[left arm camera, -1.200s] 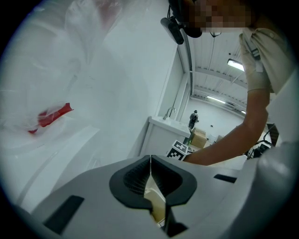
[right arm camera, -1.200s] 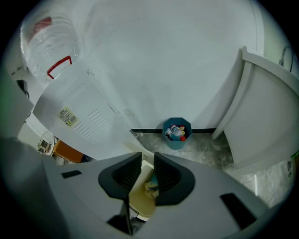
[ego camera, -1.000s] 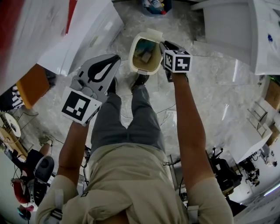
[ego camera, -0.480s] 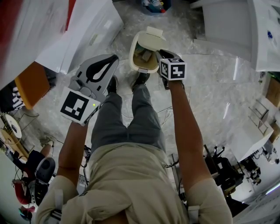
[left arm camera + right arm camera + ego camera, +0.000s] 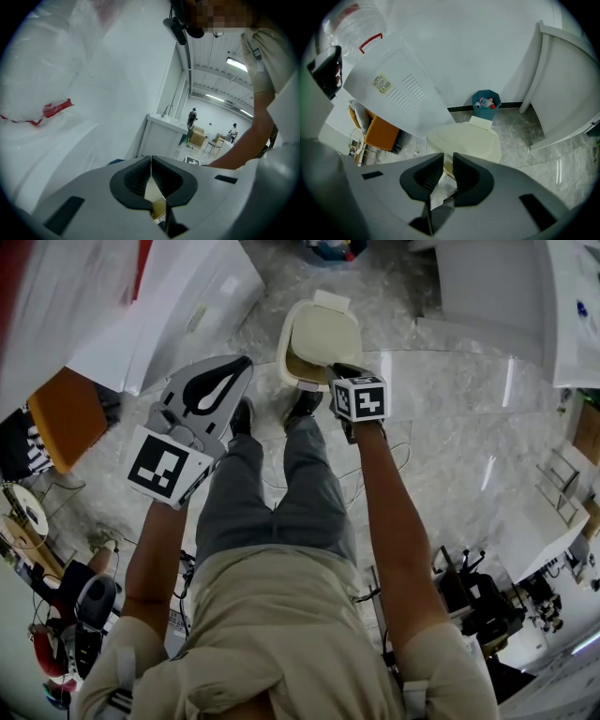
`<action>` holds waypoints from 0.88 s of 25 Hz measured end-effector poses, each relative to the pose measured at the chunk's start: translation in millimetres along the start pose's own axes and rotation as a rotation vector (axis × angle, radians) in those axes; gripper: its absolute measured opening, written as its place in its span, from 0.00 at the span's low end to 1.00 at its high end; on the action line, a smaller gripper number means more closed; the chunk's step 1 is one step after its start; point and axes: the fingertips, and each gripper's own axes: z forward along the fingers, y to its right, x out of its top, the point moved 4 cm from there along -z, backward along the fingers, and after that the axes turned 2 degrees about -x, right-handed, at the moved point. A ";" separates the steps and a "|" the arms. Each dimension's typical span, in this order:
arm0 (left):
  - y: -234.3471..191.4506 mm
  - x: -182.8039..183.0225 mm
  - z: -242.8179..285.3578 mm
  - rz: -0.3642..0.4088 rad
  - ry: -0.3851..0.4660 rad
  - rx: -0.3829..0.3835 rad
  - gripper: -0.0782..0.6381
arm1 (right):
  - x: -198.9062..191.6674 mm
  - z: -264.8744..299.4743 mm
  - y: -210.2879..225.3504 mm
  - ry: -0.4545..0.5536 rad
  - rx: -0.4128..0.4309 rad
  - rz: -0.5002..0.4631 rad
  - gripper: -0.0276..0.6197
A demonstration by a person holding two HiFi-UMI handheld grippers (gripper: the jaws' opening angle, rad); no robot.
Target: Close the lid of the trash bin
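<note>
The head view showed the trash bin [image 5: 288, 354] on the floor [image 5: 441, 427], with its cream lid [image 5: 323, 332] almost down. A small gap was left at the edge nearest the person. The right arm was stretched out straight. The right tool [image 5: 339, 371] sat at that near edge of the lid, with its marker cube [image 5: 359, 397] facing up.

Only the right tool's own view showed its jaws, and they were a narrow slit apart. It also showed a blue bucket [image 5: 486, 104] behind the bin. Left of the bin leaned a white panel [image 5: 408, 101] with a yellow sticker [image 5: 382, 83], too small to read.

The left arm was bent. It held the left tool [image 5: 151, 161] up, left of the bin and well apart from it. Its own view showed its jaw tips pressed together, and only walls and far-off people.
</note>
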 end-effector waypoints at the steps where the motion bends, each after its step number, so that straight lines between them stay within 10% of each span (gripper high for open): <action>1: 0.6 -1.4 0.5 0.000 -0.002 -0.001 0.14 | -4.8 2.6 -0.6 -0.011 0.002 0.001 0.15; 22: -1.3 -40.7 -1.2 -0.010 -0.052 0.004 0.14 | -83.8 74.1 -3.2 -0.192 0.026 0.059 0.15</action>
